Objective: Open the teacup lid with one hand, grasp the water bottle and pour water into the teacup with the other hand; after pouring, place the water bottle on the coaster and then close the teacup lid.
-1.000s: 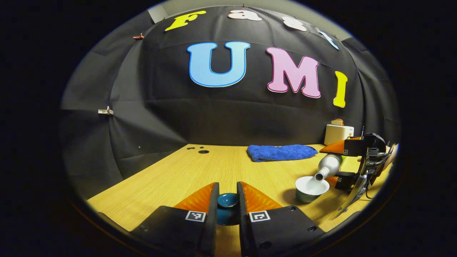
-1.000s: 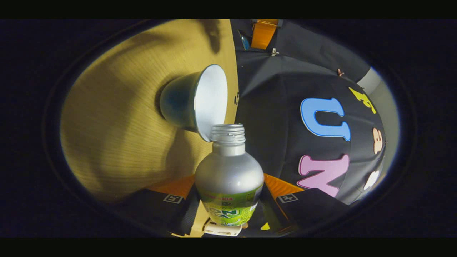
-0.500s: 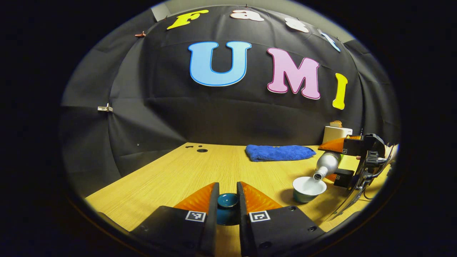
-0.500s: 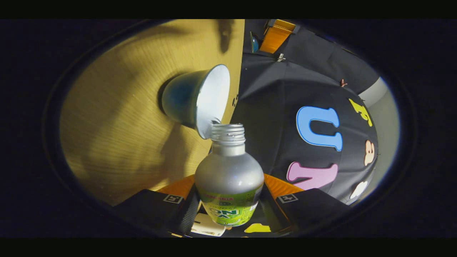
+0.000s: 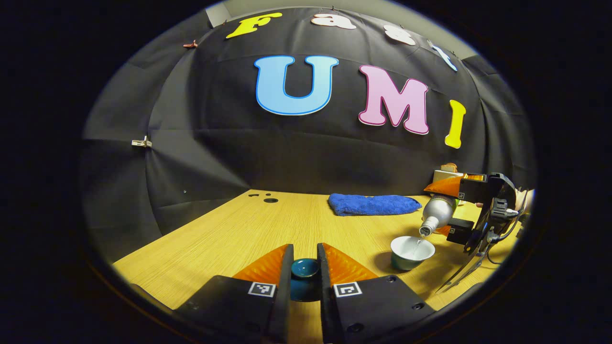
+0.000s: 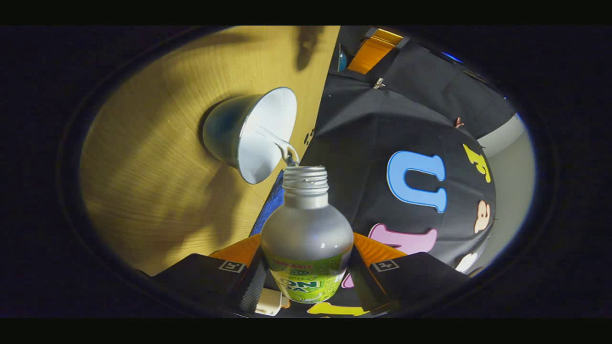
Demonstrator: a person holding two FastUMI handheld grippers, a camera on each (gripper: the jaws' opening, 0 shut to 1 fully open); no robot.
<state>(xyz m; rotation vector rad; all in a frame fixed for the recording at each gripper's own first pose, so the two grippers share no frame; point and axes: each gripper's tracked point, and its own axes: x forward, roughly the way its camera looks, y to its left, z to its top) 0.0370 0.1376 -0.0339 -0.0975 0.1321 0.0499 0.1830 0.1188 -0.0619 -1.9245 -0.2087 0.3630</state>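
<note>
Left gripper view, nearest: left gripper low over the wooden worktop, jaws clamped on the teacup lid, a dark teal lid with a shallow dished knob facing up, pinched on both sides and held off the cup. Past it, to the right: teacup upright on the worktop, well apart from the lid, teal outside, white inside, open at the top. Just above its rim: water bottle, silvery, tilted neck-down, mouth right over the cup, thin stream of water falling into the white bowl. Behind the bottle: right gripper, with a bit of a hand at the edge. Farther back: folded blue towel flat on the worktop, and a cream-coloured toaster by the black cloth wall, partly hidden by the right gripper.

Right gripper view, rolled sideways, nearest: right gripper, jaws closed on the water bottle at its green-labelled belly, both fingers pressing its sides. Bottle uncapped, matt silver shoulder, threaded neck pointing away from the camera. Just beyond the mouth: teacup, white interior in view, clear water arcing from the bottle's mouth into it. Beyond: wood-grain worktop under cup and shadow, a strip of blue towel behind the bottle's neck. Coaster: cannot tell where.
</note>
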